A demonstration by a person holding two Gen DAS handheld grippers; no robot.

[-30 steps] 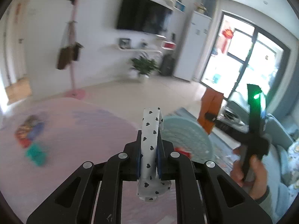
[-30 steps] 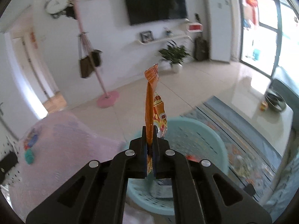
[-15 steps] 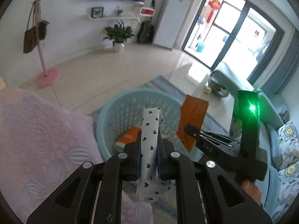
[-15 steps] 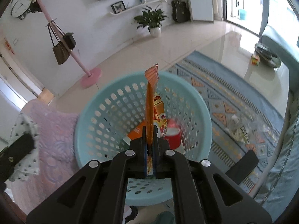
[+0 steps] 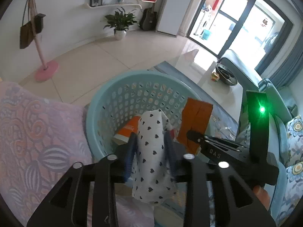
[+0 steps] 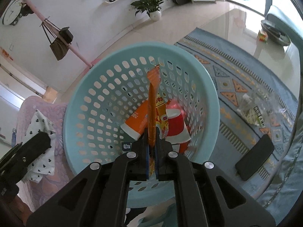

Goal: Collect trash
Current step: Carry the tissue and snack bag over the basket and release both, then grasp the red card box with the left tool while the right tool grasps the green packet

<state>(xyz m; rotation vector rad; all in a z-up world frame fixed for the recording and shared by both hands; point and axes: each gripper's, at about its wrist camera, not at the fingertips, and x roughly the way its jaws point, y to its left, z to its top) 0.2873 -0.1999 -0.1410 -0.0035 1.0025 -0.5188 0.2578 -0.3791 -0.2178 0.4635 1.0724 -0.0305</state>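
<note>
One flat orange wrapper [image 6: 152, 102], edge-on.

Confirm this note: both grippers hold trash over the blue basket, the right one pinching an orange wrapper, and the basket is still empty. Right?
Not quite. The basket is not empty: the right wrist view shows a red cup and an orange carton lying in it. The rest holds: the right gripper pinches the orange wrapper, and the left gripper has a heart-print wrapper.
</note>
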